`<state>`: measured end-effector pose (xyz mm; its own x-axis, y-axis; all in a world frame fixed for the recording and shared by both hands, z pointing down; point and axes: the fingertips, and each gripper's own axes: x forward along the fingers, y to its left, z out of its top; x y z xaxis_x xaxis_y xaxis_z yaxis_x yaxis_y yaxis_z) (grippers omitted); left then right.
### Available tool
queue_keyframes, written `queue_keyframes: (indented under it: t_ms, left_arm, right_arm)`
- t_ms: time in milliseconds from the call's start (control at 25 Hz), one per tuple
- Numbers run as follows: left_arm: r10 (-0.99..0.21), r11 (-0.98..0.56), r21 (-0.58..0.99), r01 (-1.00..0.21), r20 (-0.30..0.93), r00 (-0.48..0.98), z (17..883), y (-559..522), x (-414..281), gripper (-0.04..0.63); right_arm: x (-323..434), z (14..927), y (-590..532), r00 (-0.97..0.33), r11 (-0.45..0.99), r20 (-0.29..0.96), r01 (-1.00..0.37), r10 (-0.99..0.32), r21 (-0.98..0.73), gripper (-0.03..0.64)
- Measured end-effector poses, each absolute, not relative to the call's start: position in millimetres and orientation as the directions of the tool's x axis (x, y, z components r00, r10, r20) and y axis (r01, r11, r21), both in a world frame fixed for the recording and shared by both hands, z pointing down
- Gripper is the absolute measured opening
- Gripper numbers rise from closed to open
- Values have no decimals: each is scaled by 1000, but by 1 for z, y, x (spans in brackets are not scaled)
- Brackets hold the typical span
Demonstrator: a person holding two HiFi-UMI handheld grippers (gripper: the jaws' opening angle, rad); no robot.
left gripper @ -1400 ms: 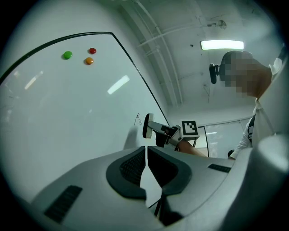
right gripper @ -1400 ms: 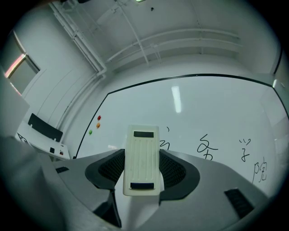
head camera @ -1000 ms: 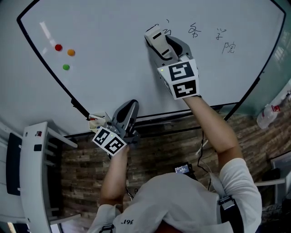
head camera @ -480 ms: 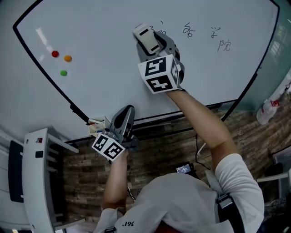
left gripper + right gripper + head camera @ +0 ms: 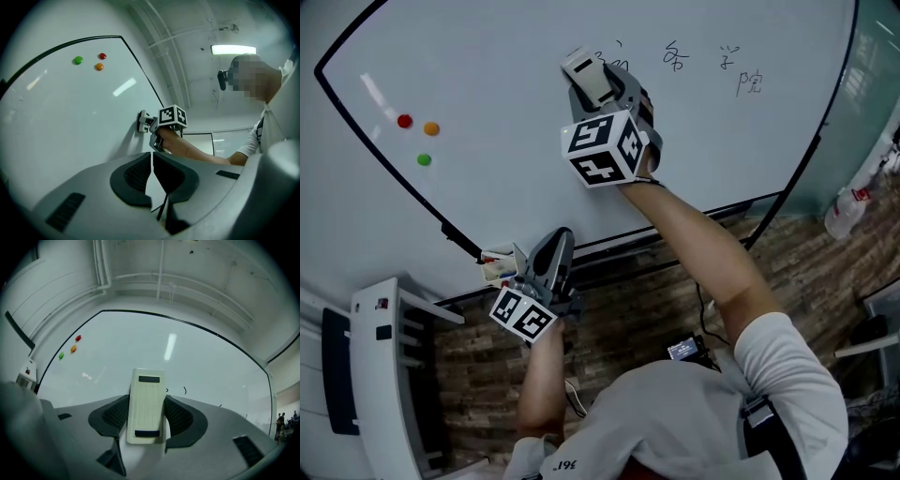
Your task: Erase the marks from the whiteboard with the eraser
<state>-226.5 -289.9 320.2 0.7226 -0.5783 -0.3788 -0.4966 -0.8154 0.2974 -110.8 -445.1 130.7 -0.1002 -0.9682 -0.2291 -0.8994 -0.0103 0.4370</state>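
A cream block eraser is pressed flat against the whiteboard with my right gripper shut on it. It sits on the left end of a row of black handwritten marks; two small strokes show just past it in the right gripper view. My left gripper hangs low by the board's bottom edge, its jaws shut with nothing between them. From the left gripper view the right gripper and eraser show against the board.
Red, orange and green magnets stick to the board's left part. A small tray with markers sits at the bottom frame beside the left gripper. A white chair stands at lower left, a brick-pattern floor lies below, and a white bottle stands at right.
My right gripper has slid the eraser leftward along the board over the leftmost written marks, and its marker cube has turned. The left gripper has stayed by the board's bottom edge.
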Motion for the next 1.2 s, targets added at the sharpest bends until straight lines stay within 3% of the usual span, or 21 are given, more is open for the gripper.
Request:
queue_keyframes:
  t_ms: [560,1200]
  left_arm:
    - [-583,-812,286,-509,-372,722,320,-272,-215,9]
    - [-549,-835,275,-476,-364,752,315,-271,-153,9]
  right_arm:
    - [-97,128,-449,-67,-4,-156,-911,-985,412,256]
    - [-13,115,-447,-44,-12,-129,-916,-991,401,256]
